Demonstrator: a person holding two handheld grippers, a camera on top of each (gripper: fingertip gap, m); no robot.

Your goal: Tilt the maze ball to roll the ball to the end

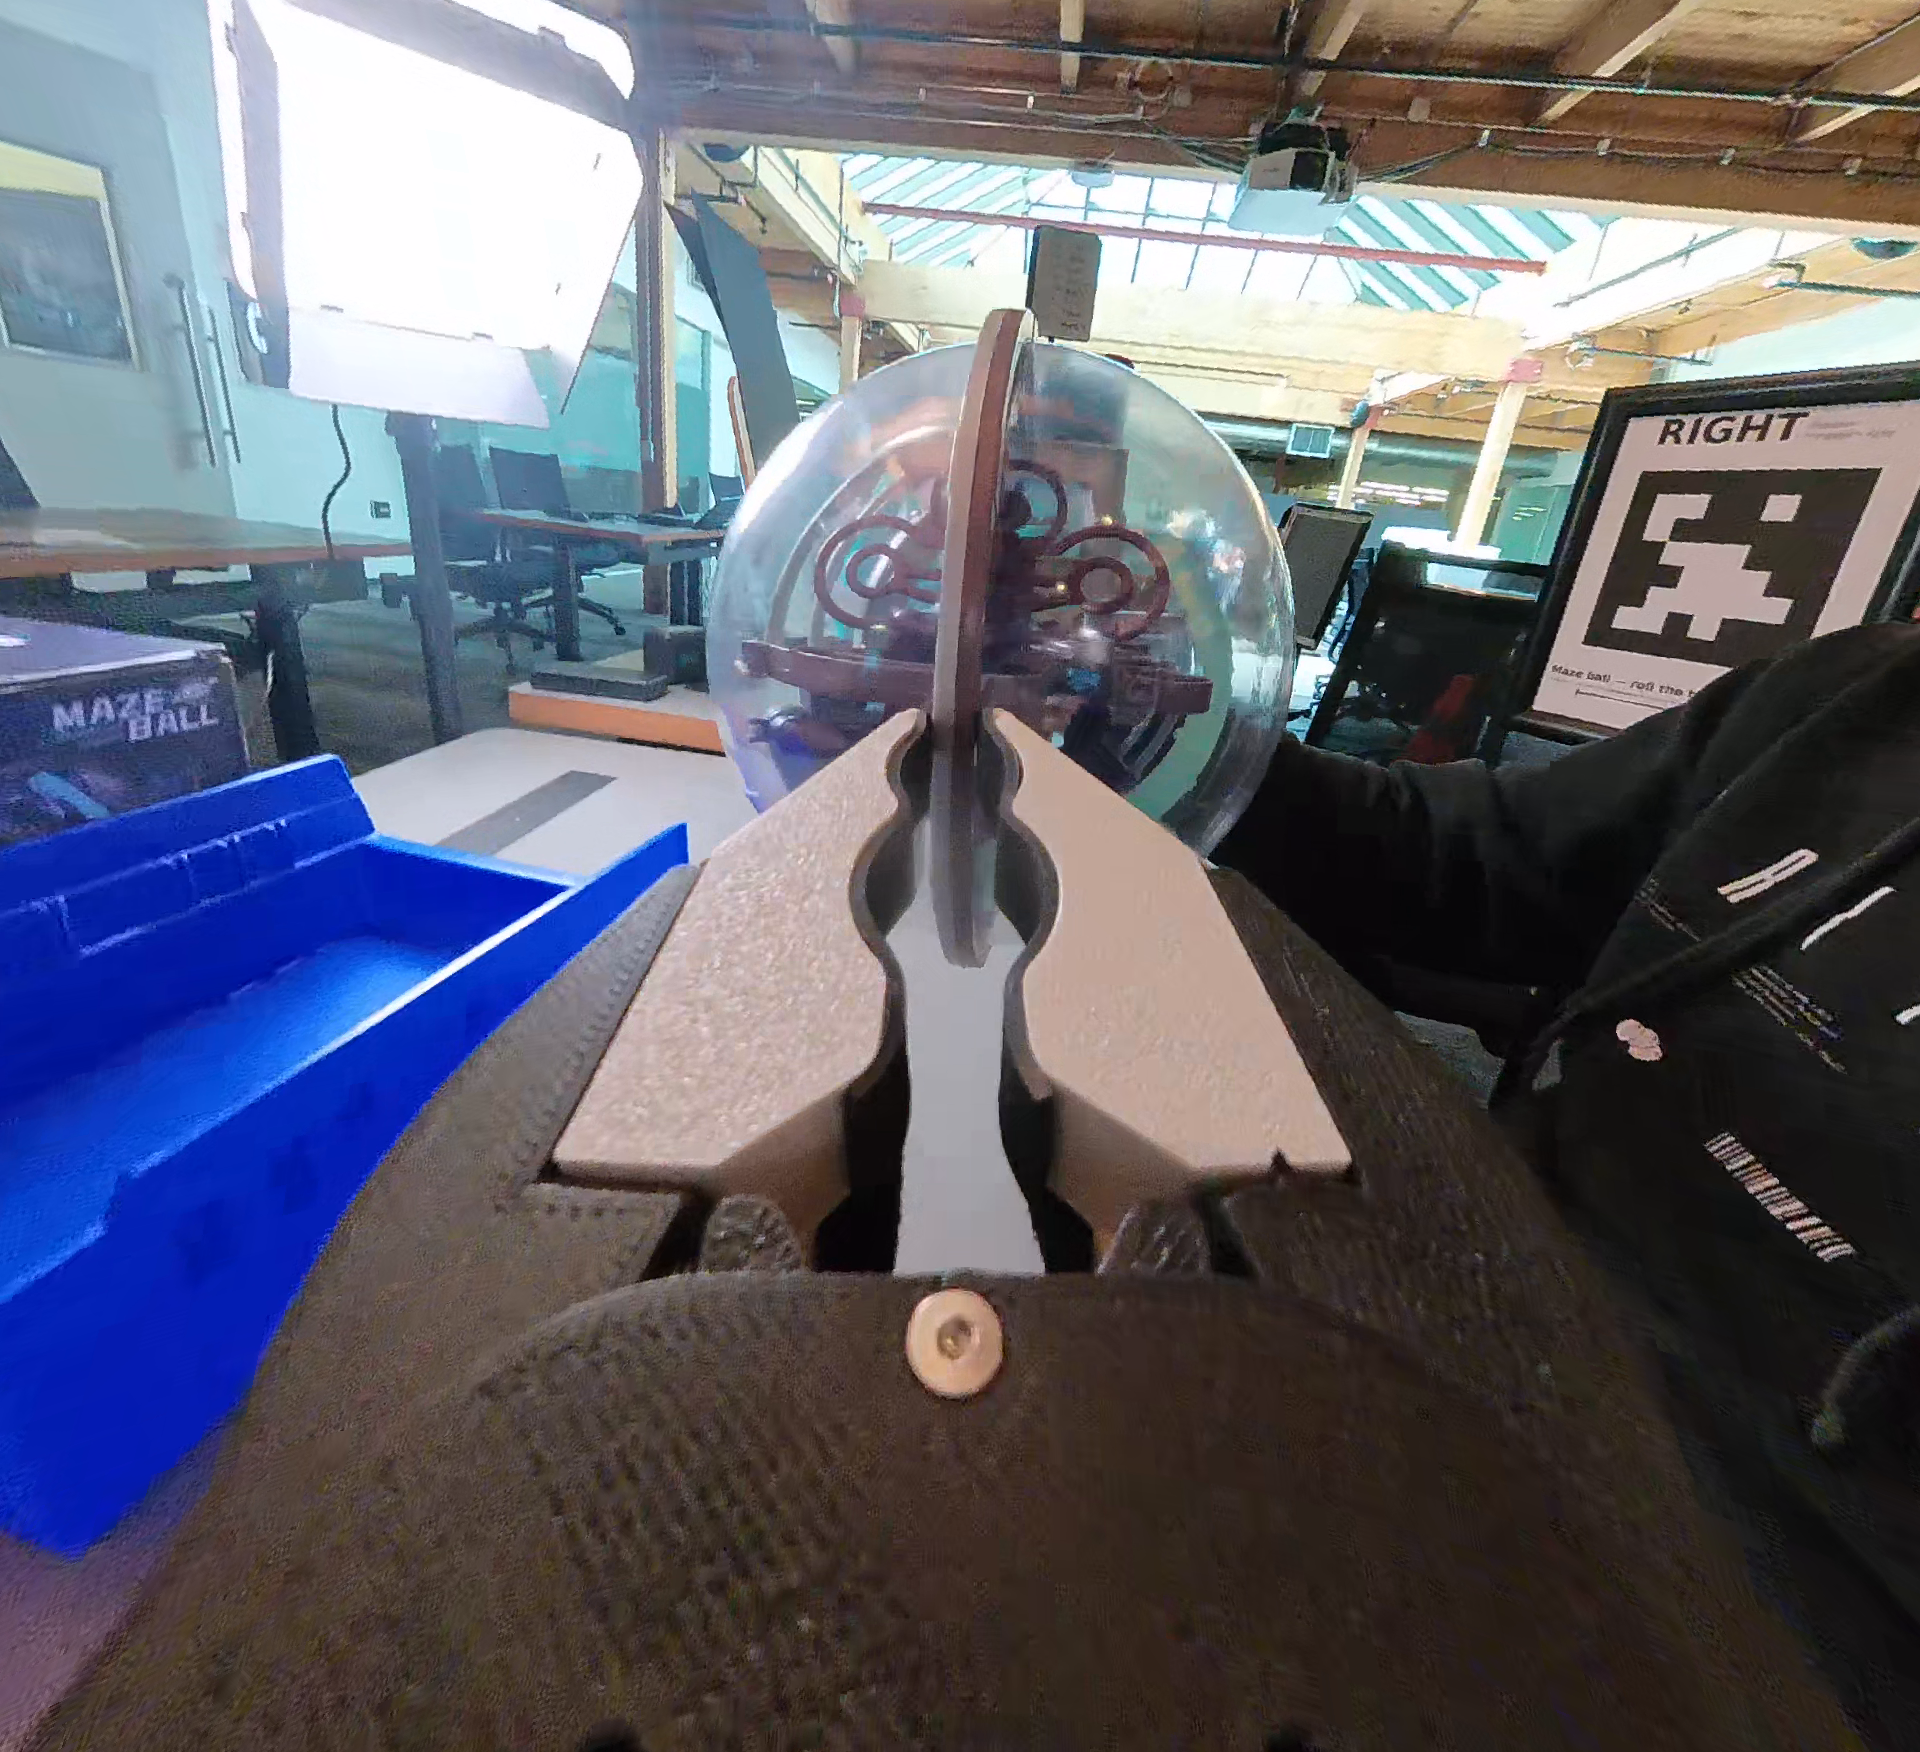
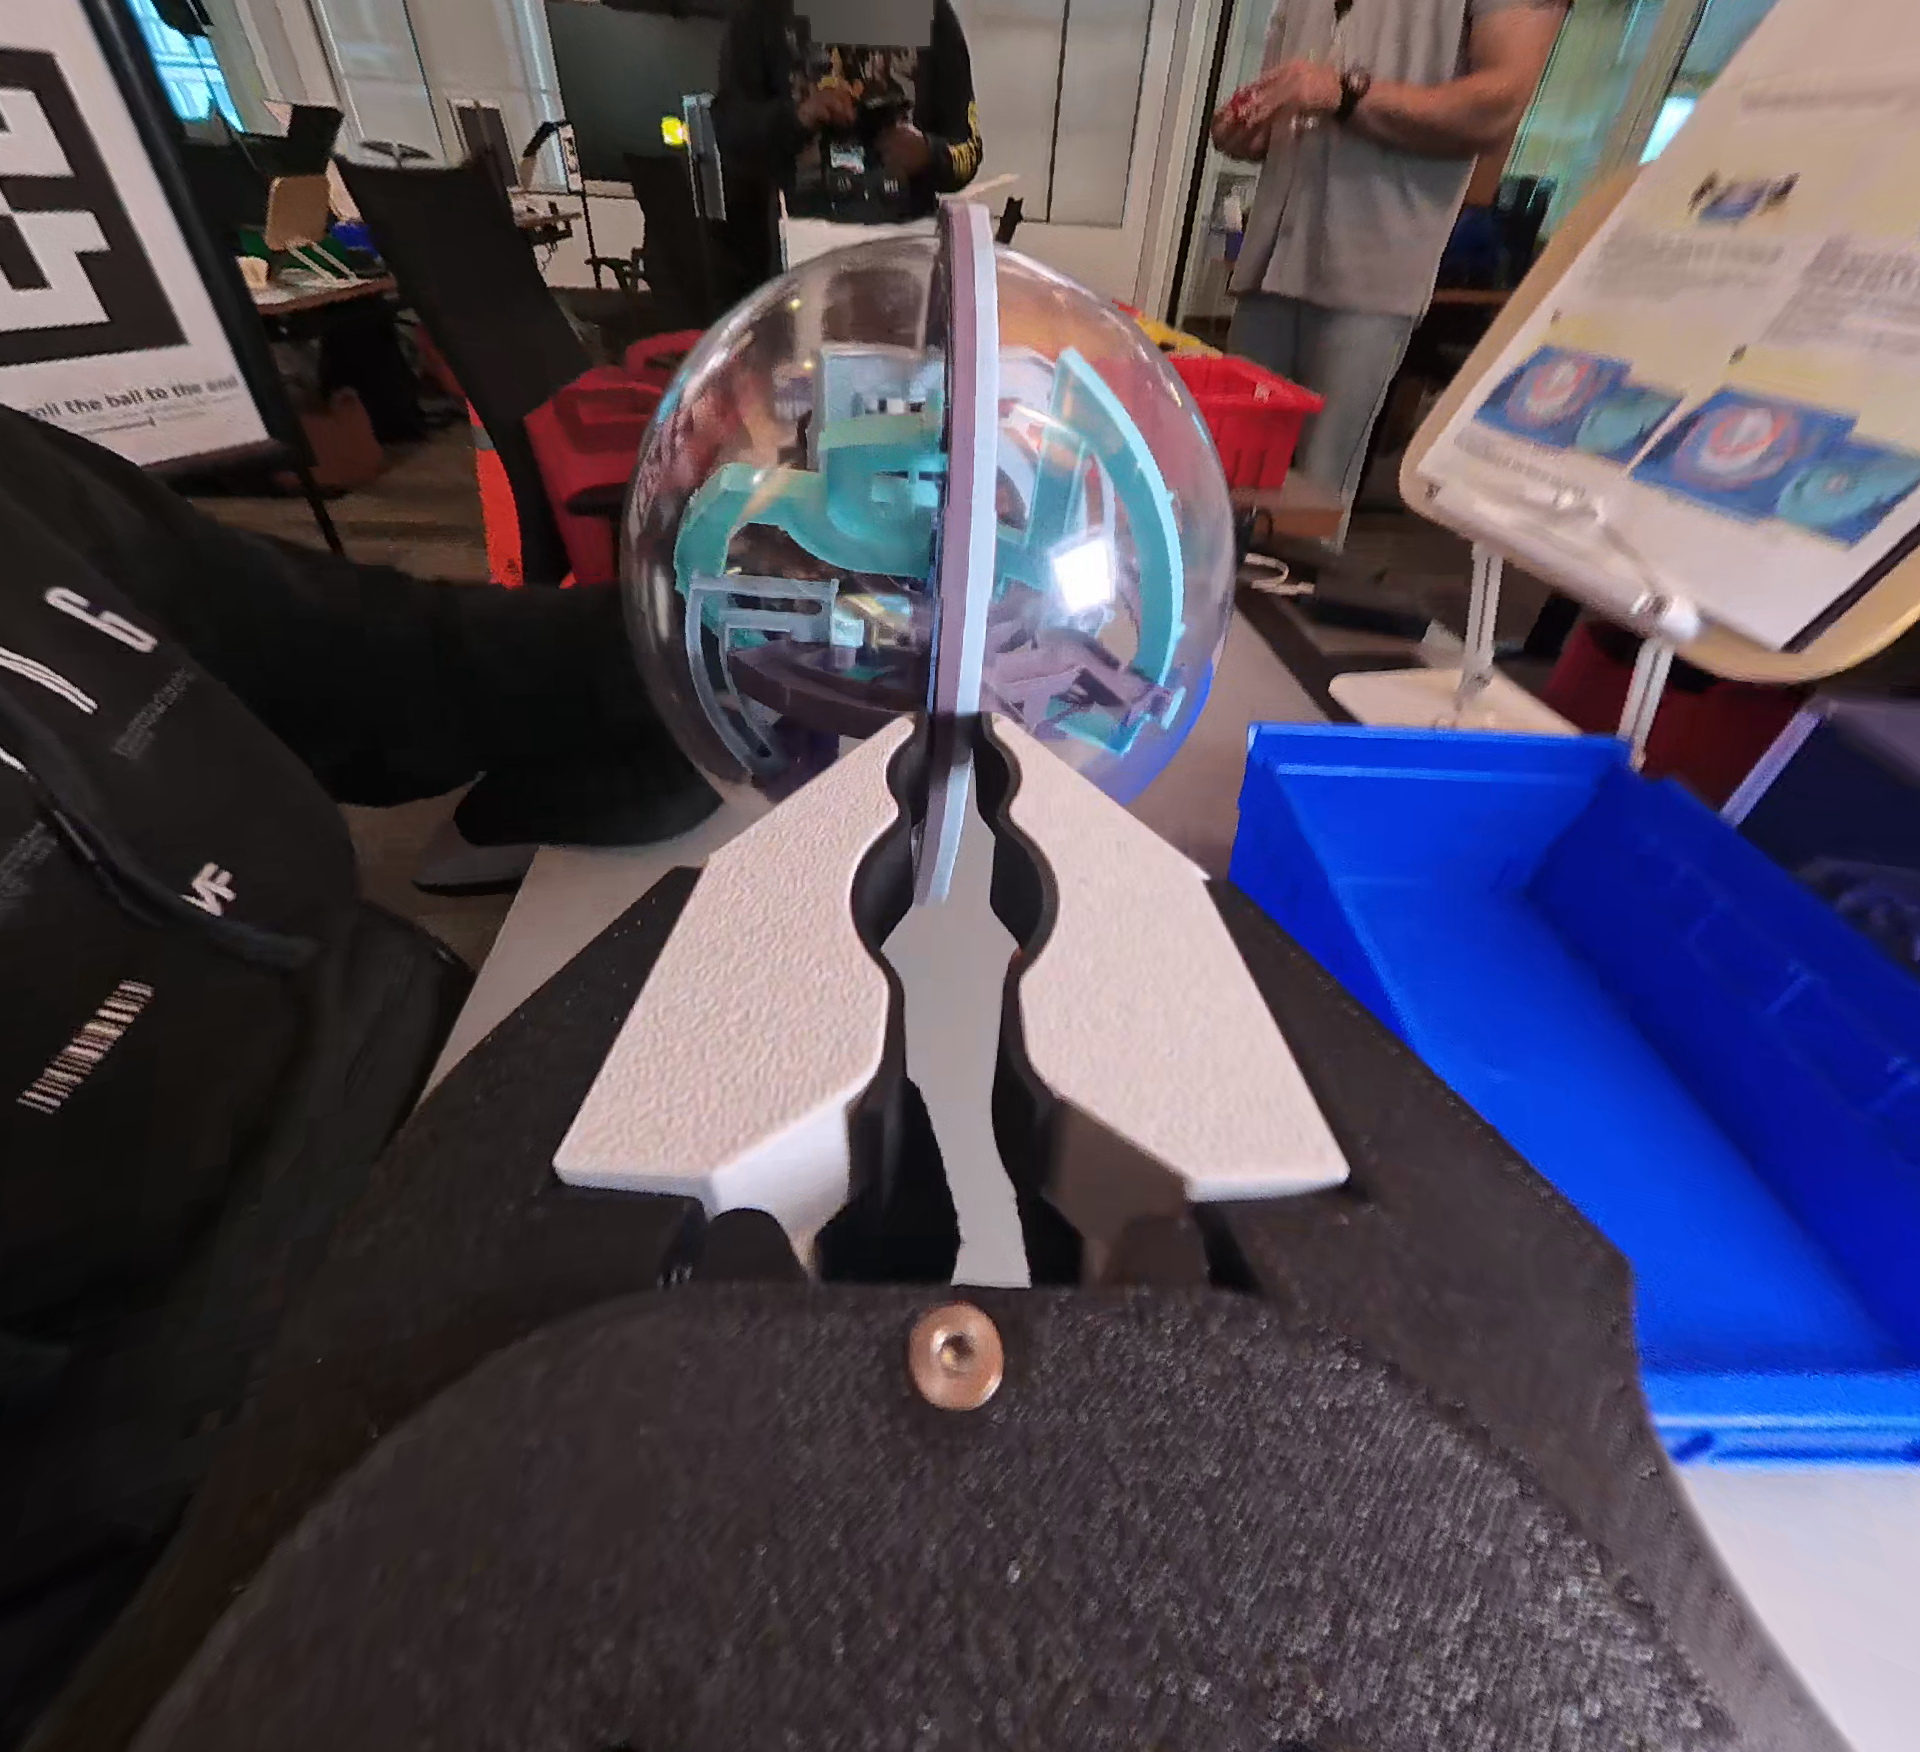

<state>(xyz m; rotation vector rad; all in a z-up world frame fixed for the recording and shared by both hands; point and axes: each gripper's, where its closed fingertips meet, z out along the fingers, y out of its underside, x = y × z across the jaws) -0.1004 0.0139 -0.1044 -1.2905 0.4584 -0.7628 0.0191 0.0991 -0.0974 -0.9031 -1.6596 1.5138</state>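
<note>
- Blue bin [image 1: 239, 1027] low on the left of the left wrist view, open and tilted in frame; same bin [image 2: 1621, 954] low on the right of the right wrist view.
- Black sleeve [image 1: 1455, 829] reaching in from the right of the left view, up to the far side of the sphere; in the right view the sleeve [image 2: 343, 642] coming from the left.
- Framed marker board [image 1: 1735, 559] upright behind the sleeve, right of centre.
- Dark box [image 1: 114, 726] behind the bin on the left.
- Clipboard [image 2: 1704, 414] with printed sheets, tilted on a white stand at upper right of the right view.
- Maze ball [image 1: 1101, 580], a clear sphere with a flat rim around its middle, held up off the table at frame centre between both grippers; brown tracks inside on this side. From the right view the ball [image 2: 790, 497] showing teal and grey tracks.
- Left gripper [image 1: 958, 726]: pale jaws clamped on the rim's lower edge, rim standing upright between the tips.
- Right gripper [image 2: 948, 728]: jaws likewise pinched on the rim from the opposite side.
- Small rolling ball inside: cannot tell where.
</note>
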